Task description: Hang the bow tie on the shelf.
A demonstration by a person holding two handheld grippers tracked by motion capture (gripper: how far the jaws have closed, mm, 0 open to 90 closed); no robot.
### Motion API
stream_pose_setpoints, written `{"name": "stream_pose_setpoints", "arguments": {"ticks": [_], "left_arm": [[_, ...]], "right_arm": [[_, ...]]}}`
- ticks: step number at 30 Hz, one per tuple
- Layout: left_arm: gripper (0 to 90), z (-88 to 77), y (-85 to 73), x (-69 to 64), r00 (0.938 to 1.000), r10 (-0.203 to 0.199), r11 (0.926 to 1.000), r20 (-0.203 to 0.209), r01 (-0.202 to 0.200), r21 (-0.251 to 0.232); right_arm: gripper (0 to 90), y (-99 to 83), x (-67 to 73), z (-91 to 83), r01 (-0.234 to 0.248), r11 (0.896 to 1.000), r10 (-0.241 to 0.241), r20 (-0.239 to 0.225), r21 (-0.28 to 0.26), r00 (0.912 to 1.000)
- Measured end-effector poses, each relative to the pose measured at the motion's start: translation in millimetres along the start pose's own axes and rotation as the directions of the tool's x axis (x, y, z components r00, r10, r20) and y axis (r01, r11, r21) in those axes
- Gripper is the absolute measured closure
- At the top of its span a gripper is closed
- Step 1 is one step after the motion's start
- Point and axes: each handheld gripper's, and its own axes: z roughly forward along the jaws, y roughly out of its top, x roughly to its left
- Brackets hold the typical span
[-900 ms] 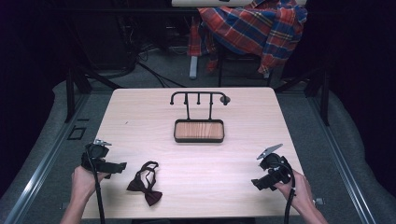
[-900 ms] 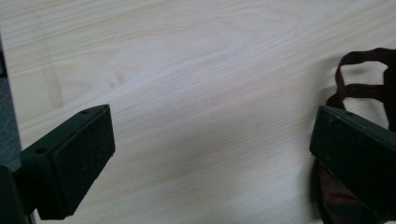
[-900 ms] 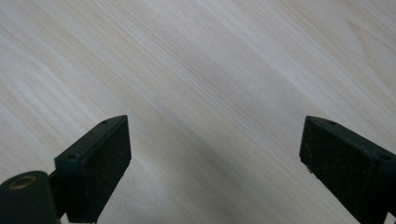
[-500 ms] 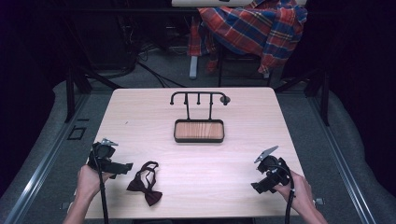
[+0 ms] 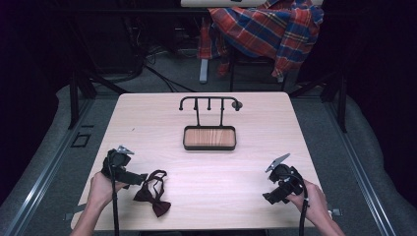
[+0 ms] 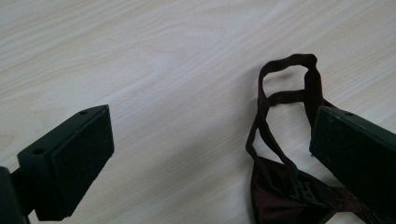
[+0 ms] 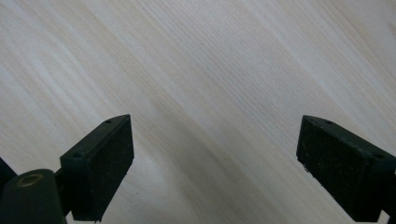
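- a pale wood table (image 5: 246, 167) sits in a dark room.
- a dark red bow tie (image 5: 152, 191) lies flat on the table, near the front edge on the left side.
- the bow tie's thin strap (image 6: 285, 88) makes a loop on the wood, up past the bow part.
- the left gripper (image 5: 140, 178) is held in the person's left hand (image 5: 101, 189), just beside the bow tie.
- in the left gripper view its two black jaws are wide apart, with nothing between them but bare wood. one jaw is over the edge of the bow tie (image 6: 299, 191).
- the right gripper (image 5: 269, 198) is held in the person's right hand (image 5: 314, 201), near the front right of the table, well apart from the bow tie.
- in the right gripper view its jaws are wide apart too, and only the table (image 7: 210, 84) is between them.
- a small black stand (image 5: 210, 104) with hooks rises from a little wood tray (image 5: 209, 138) in the middle of the table, farther back.
- a red and blue checked cloth (image 5: 265, 29) hangs over something behind the table.
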Motion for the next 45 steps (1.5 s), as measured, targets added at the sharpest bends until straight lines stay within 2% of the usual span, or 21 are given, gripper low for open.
{"name": "stream_pose_setpoints", "arguments": {"ticks": [2, 5, 9, 13, 17, 22, 24, 28, 30, 33, 34, 35, 37, 39, 42, 45], "left_arm": [[0.0, 2.9, 0.6, -4.7, 0.9997, 0.023, 0.9996, 0.000, -0.023, 0.018], [0.6, 4.5, 1.8, -7.4, 0.9995, 0.032, 0.9991, -0.008, -0.031, 0.029], [2.3, 10.0, 3.0, -7.0, 0.9993, 0.033, 0.9982, -0.018, -0.032, 0.051], [4.7, 16.1, 3.8, -6.7, 0.9991, 0.036, 0.9973, -0.022, -0.034, 0.066], [7.4, 20.5, 1.8, -7.1, 0.9988, 0.042, 0.9956, -0.024, -0.040, 0.085], [10.0, 22.2, 3.0, -7.2, 0.9988, 0.046, 0.9953, -0.018, -0.045, 0.085], [11.2, 23.2, 3.5, -9.7, 0.9980, 0.062, 0.9945, -0.016, -0.060, 0.085], [14.2, 24.0, 3.1, -13.8, 0.9965, 0.083, 0.9928, -0.001, -0.083, 0.087], [14.9, 24.3, 3.8, -14.1, 0.9963, 0.085, 0.9922, 0.002, -0.085, 0.091], [15.3, 27.0, 7.5, -16.5, 0.9940, 0.110, 0.9895, 0.000, -0.109, 0.095], [16.2, 28.6, 9.0, -18.2, 0.9926, 0.121, 0.9880, 0.001, -0.121, 0.096], [16.9, 30.8, 11.3, -20.3, 0.9891, 0.148, 0.9825, -0.002, -0.146, 0.115], [19.1, 33.7, 13.6, -20.0, 0.9890, 0.148, 0.9823, 0.003, -0.147, 0.116], [20.6, 35.9, 14.9, -19.8, 0.9898, 0.142, 0.9828, 0.006, -0.142, 0.118], [21.4, 38.1, 17.3, -21.6, 0.9875, 0.157, 0.9789, 0.015, -0.158, 0.130], [22.5, 39.5, 19.7, -26.4, 0.9836, 0.179, 0.9750, 0.022, -0.180, 0.130]], "right_arm": [[10.8, 0.7, 3.0, -2.3, 0.003, 1.000, -0.003, 0.007, -0.009, 1.0000], [10.9, 0.9, 6.5, -3.2, 0.015, 1.000, -0.015, 0.010, -0.006, 0.9998], [11.0, 1.4, 5.8, -1.4, 0.012, 1.000, -0.012, 0.014, -0.001, 0.9998], [11.3, 2.7, 5.1, 0.3, 0.015, 1.000, -0.015, -0.003, 0.009, 0.9999], [11.4, 7.1, 8.0, 1.4, 0.024, 1.000, -0.024, -0.002, -0.002, 0.9997], [11.5, 7.9, 8.6, 5.9, 0.024, 1.000, -0.024, -0.012, 0.005, 0.9996], [11.5, 8.0, 8.4, 3.6, 0.033, 0.999, -0.033, 0.004, 0.015, 0.9994], [11.7, 11.2, 10.7, 1.6, 0.034, 0.999, -0.034, 0.000, -0.013, 0.9994], [11.7, 11.9, 11.4, 1.9, 0.039, 0.999, -0.039, 0.006, -0.004, 0.9992], [11.7, 10.8, 12.8, 8.1, 0.036, 0.999, -0.036, -0.017, 0.005, 0.9992], [11.9, 9.2, 11.8, 8.2, 0.047, 0.998, -0.047, -0.017, 0.034, 0.9988], [11.8, 8.1, 11.8, 7.4, 0.046, 0.998, -0.046, -0.006, 0.035, 0.9989], [11.9, 6.1, 11.9, 3.8, 0.038, 0.999, -0.038, -0.007, 0.020, 0.9992], [11.9, 6.3, 11.4, 0.5, 0.039, 0.999, -0.039, 0.014, 0.018, 0.9991], [11.9, 7.0, 11.5, 2.3, 0.020, 1.000, -0.020, 0.001, -0.006, 0.9998], [12.0, 7.7, 9.7, 5.0, 0.037, 0.999, -0.037, 0.000, 0.029, 0.9993]]}}
